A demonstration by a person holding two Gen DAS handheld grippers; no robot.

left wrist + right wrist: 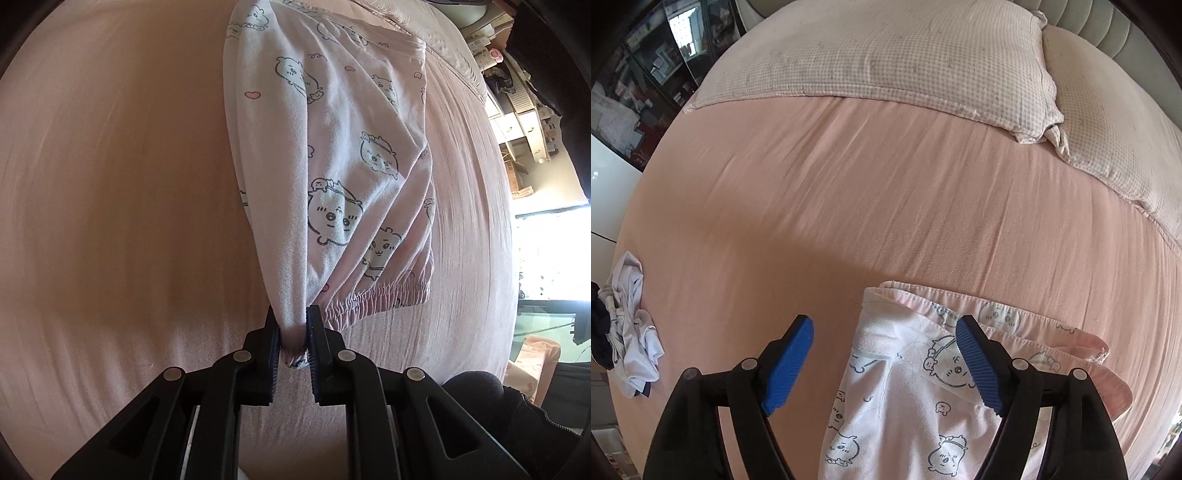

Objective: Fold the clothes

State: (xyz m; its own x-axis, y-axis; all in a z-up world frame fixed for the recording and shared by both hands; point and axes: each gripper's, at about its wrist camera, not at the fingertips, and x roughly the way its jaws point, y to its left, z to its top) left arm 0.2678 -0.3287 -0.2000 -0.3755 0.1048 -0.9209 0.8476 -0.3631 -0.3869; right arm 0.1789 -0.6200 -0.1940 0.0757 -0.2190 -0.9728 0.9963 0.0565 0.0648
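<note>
A pale pink garment [332, 166] printed with cartoon animals lies on the pink bed sheet [110, 184], its gathered elastic hem [373, 299] toward me. My left gripper [293, 321] is shut on a bunched fold of this garment, which is pulled taut up to the pads. In the right wrist view the same printed garment [905, 398] lies flat, its stitched edge [960, 301] toward the pillows. My right gripper [884, 332] stands open above it, blue pads [790, 369] wide apart, nothing pinched between them.
Two checked pillows [886, 59] lie at the head of the bed. A crumpled heap of white and dark clothes [628, 332] sits at the bed's left edge. Shelves and a bright window [546, 251] lie beyond the bed's side.
</note>
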